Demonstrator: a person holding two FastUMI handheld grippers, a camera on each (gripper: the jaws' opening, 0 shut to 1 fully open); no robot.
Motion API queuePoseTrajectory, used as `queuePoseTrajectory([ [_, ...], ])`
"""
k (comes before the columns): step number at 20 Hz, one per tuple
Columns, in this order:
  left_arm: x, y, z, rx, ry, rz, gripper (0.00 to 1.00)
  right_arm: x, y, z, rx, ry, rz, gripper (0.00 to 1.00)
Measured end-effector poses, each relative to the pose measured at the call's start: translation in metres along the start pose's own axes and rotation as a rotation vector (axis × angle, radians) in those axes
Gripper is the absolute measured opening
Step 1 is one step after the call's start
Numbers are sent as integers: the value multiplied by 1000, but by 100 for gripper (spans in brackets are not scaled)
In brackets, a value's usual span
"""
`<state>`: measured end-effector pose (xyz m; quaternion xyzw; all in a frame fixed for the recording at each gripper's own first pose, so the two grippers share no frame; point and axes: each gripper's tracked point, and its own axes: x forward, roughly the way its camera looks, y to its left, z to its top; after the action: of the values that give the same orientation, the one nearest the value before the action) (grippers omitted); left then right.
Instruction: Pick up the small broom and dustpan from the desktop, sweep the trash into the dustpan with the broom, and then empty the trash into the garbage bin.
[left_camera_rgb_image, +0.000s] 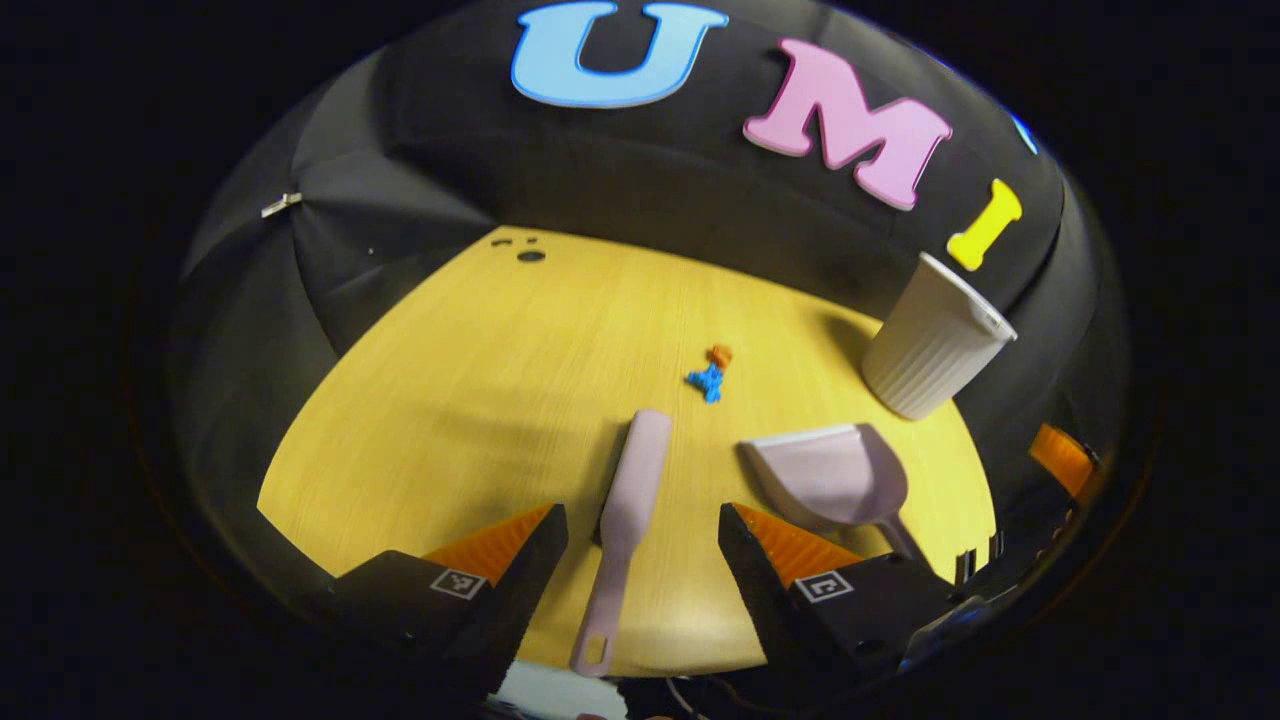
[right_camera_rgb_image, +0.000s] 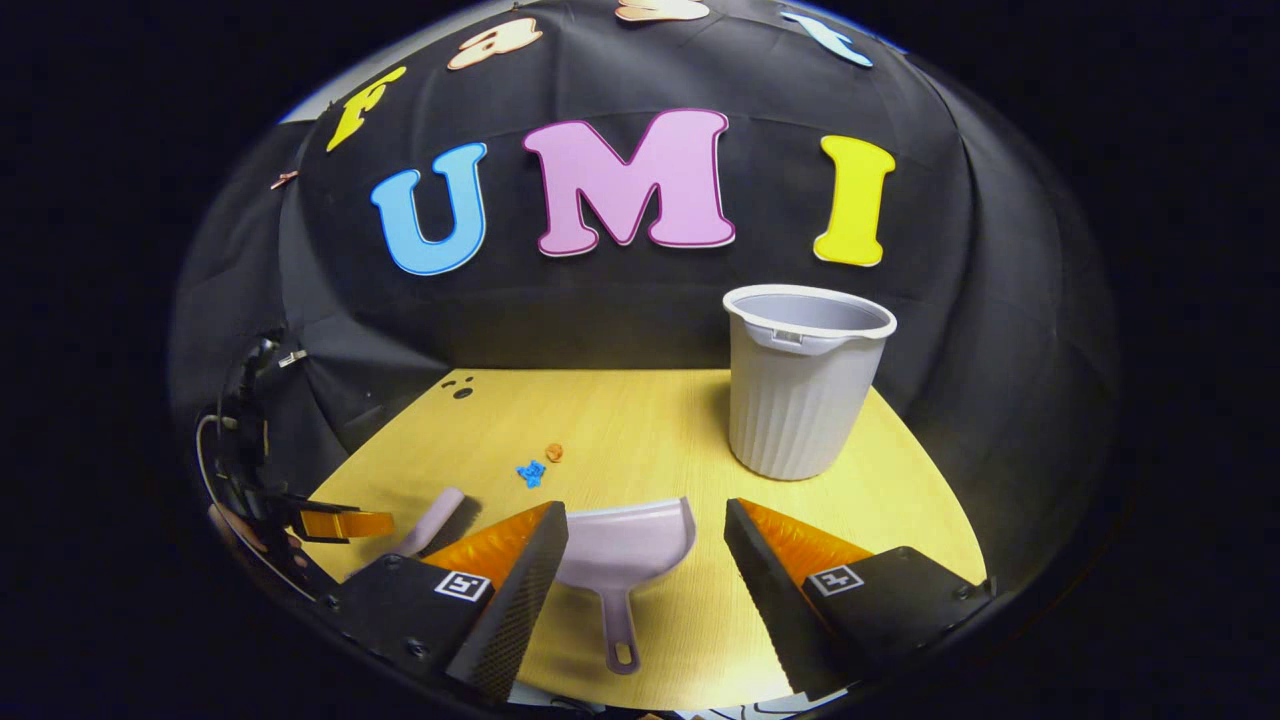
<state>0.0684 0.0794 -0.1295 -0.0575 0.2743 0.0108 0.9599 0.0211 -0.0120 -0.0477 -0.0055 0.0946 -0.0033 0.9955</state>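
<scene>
Worktop (right_camera_rgb_image: 640, 420): a pale wooden surface carrying every item, all lying loose on it.

Garbage bin (right_camera_rgb_image: 806, 385): the landmark. It stands upright with its mouth open at the far right of the worktop, presumably so that the loaded dustpan can be tipped over its rim.

Dustpan (right_camera_rgb_image: 628, 545): nearer the camera than the bin and to the bin's left, flat on the worktop, handle toward the person, open lip away. This suits a grasp by the handle.

Right gripper (right_camera_rgb_image: 646, 560): jaws wide, one on each side of the dustpan's handle and touching nothing; it appears lined up to close there.

Small broom (left_camera_rgb_image: 628, 520): farther left of the bin than the dustpan, lying flat beside it, handle end toward the person.

Left gripper (left_camera_rgb_image: 643, 555): jaws wide, straddling the broom's handle without contact; whether they are low enough to close on it cannot be told.

Trash (left_camera_rgb_image: 712, 372): a blue scrap and an orange scrap, touching or nearly so, left of the bin and beyond the broom's head. Both tools lie with working ends toward it, so the sweep could start once both are lifted.
</scene>
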Motion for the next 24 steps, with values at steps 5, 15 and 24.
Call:
queuePoseTrajectory([
  [5, 39, 1, -23, 66, 164, 4, 95, 1, -14, -24, 46, 64, -38, 99],
  [15, 88, 8, -52, 228, 301, 56, 72, 13, -20, -61, 138, 168, -29, 99],
  [24, 92, 16, -58, 207, 258, 93, 35, 28, -7, -67, 78, 203, 34, 99],
])
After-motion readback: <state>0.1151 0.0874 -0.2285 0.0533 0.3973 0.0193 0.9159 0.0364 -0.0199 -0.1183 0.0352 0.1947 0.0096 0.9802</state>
